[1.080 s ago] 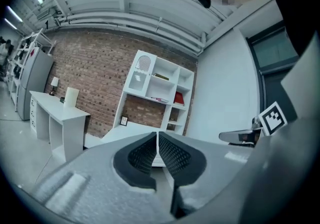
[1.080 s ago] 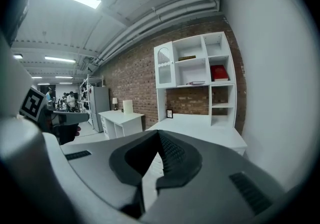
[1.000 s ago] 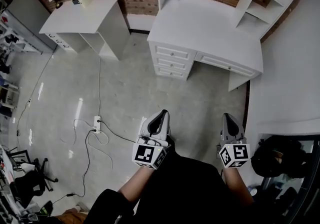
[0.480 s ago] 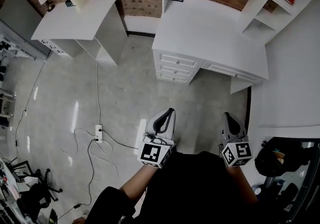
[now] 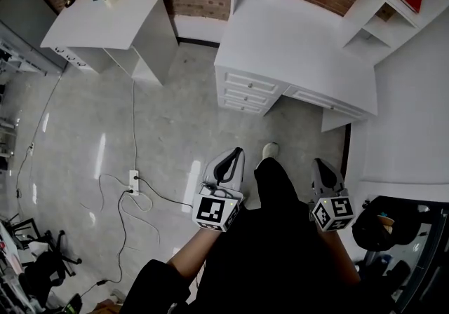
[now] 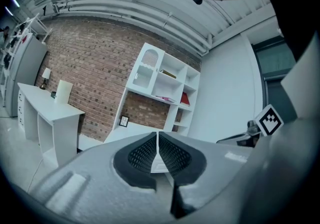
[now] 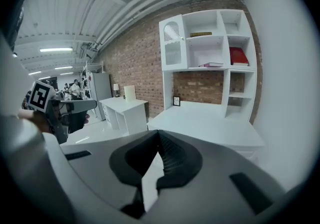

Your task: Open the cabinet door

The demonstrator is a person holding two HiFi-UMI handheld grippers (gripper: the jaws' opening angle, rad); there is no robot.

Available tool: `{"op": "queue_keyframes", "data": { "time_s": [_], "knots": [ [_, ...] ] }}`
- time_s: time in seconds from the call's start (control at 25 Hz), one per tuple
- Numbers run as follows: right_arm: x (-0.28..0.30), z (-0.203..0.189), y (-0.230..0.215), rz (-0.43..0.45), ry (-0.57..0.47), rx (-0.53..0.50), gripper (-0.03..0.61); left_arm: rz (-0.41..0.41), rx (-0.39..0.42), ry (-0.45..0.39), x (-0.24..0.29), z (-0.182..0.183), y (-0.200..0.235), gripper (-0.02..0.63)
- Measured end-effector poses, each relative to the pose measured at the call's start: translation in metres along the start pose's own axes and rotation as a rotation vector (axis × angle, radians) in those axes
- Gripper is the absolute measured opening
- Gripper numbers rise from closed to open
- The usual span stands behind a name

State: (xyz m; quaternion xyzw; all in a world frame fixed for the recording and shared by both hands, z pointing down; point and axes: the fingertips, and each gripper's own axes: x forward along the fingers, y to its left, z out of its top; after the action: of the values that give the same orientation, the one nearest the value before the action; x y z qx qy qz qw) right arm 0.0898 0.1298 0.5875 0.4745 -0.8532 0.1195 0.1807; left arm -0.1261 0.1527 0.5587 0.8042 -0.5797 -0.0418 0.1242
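Your shoe [image 5: 269,151] has swung forward between the tools, and the white counter [image 5: 302,46] sits slightly nearer than a moment ago: you're walking in. Your left tool [image 5: 236,155] and right tool [image 5: 320,163] hang low in front of you, each with its jaws pressed together on nothing. The cabinet door [image 7: 172,44], arched and at the hutch's upper left, is well apart from both. Opening hasn't begun, I'd judge. Finish the approach, then spread a tool for the door.

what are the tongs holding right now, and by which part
Nothing is held. The left tongs and the right tongs are both shut, with nothing between their jaws.
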Motion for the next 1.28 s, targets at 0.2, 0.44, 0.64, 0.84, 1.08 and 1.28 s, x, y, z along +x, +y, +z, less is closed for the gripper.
{"op": "queue_keyframes", "data": {
  "time_s": [0.2, 0.44, 0.64, 0.84, 1.08, 1.28],
  "knots": [
    [0.035, 0.000, -0.012, 0.070, -0.015, 0.027, -0.006, 0.047, 0.006, 0.011, 0.020, -0.001, 0.004, 0.025],
    [0.102, 0.041, -0.054, 0.107, -0.056, 0.045, -0.006, 0.083, 0.043, 0.021, 0.088, 0.017, 0.014, 0.025],
    [0.148, 0.059, -0.110, 0.073, -0.097, 0.072, -0.006, 0.037, 0.092, 0.035, 0.168, 0.029, 0.016, 0.025],
    [0.175, 0.077, -0.174, 0.022, -0.097, 0.105, -0.006, -0.004, 0.110, 0.055, 0.249, 0.045, 0.008, 0.025],
    [0.209, 0.094, -0.237, 0.003, -0.089, 0.177, -0.006, 0.002, 0.135, 0.087, 0.326, 0.053, 0.007, 0.025],
    [0.245, 0.108, -0.277, 0.013, -0.088, 0.168, -0.006, 0.027, 0.144, 0.082, 0.376, 0.059, 0.011, 0.025]
  ]
}}
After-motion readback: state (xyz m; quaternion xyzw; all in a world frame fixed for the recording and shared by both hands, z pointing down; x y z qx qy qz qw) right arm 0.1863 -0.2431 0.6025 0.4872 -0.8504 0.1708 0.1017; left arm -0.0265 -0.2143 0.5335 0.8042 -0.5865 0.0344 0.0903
